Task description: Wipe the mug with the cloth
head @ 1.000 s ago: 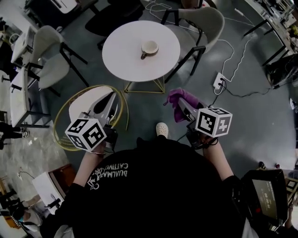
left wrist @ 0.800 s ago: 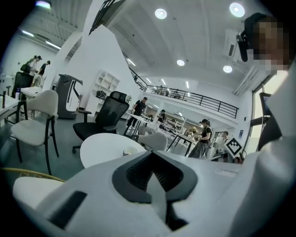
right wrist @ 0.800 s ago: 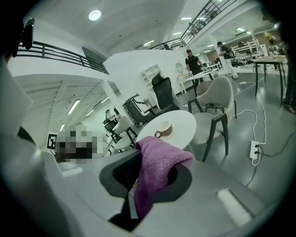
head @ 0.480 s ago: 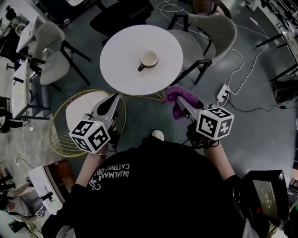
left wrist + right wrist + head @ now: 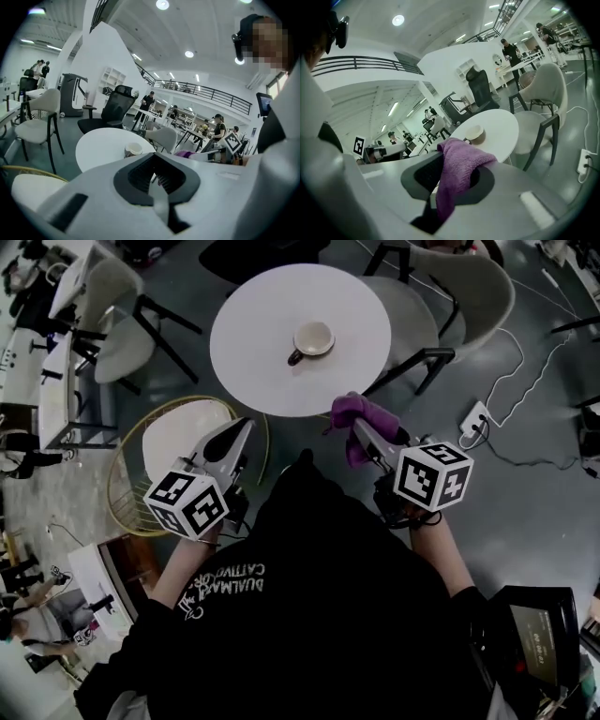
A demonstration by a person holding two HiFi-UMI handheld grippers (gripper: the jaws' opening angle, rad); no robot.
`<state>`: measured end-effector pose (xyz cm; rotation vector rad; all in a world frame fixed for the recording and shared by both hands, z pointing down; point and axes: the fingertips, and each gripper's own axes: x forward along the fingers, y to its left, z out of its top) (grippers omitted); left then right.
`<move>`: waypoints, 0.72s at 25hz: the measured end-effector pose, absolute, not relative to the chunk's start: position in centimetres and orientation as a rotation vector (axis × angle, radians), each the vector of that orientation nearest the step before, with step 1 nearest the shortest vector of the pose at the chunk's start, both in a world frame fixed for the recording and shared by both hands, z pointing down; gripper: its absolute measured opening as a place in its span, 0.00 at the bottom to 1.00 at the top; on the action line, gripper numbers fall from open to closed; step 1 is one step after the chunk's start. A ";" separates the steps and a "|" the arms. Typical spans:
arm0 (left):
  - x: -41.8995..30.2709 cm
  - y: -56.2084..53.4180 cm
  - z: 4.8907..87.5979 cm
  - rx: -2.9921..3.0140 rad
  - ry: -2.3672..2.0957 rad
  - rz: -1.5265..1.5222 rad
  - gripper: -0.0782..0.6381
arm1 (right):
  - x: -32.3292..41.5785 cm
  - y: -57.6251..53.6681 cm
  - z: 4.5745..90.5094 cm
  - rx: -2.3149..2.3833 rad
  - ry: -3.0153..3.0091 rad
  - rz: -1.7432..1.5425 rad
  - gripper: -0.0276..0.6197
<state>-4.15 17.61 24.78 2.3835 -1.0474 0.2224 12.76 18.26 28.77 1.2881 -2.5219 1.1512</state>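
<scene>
we had drawn nearer the round table [image 5: 246, 343] than a second earlier; the mug [image 5: 312, 338] stood near its centre, untouched. right gripper [image 5: 357, 430] clenched the purple cloth [image 5: 359, 412]; left gripper [image 5: 245, 427] was closed, empty. wiping had yet to begin.

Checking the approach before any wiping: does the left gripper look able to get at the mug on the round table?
Probably yes. The mug stands alone on the table, and nothing lies between it and the left gripper. Its jaws are shut, so they would need opening first.
</scene>
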 end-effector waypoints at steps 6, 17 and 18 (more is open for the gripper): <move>-0.6 15.6 27.5 2.398 -0.930 0.302 0.11 | 15.2 18.7 31.8 1.355 -2.429 1.243 0.14; 3.2 8.2 33.9 2.475 -0.748 0.549 0.32 | 17.9 15.3 36.4 1.468 -2.274 1.371 0.14; 3.3 7.5 34.9 2.489 -0.739 0.626 0.33 | 17.9 14.7 36.8 1.471 -2.267 1.385 0.14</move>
